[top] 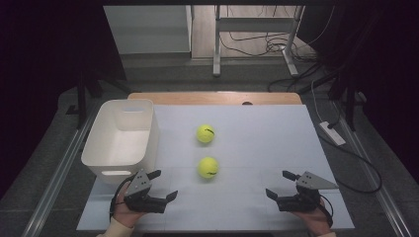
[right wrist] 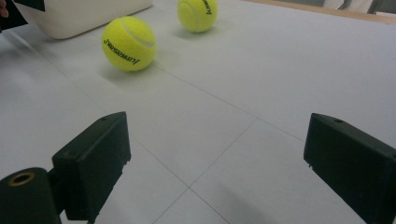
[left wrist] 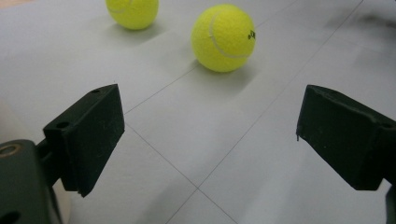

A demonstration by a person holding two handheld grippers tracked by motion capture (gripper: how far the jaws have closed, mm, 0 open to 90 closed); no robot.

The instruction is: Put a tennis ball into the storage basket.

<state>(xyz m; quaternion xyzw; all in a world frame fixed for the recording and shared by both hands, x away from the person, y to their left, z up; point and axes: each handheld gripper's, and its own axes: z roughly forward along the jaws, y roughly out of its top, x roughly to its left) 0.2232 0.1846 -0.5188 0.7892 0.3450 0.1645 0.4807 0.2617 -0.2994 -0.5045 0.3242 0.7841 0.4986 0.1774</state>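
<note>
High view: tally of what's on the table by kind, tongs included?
Tennis balls, yellow: 2 (near ball, far ball)
White bin: 1
Tongs: 2 (left tongs, right tongs), both open and holding nothing
Total: 5

This is looking like a lab or test room rather than a home. A white board [top: 257,143] is lying over a wooden table [top: 217,97] as a plain work surface, marked in a faint grid. Beyond the table's far edge, loose cables [top: 257,47] are trailing across a grey floor around the metal legs of a desk frame [top: 216,54]. A power strip [top: 332,133] is sitting on the floor off the table's right edge, and dark curtains are hanging at both sides.
</note>
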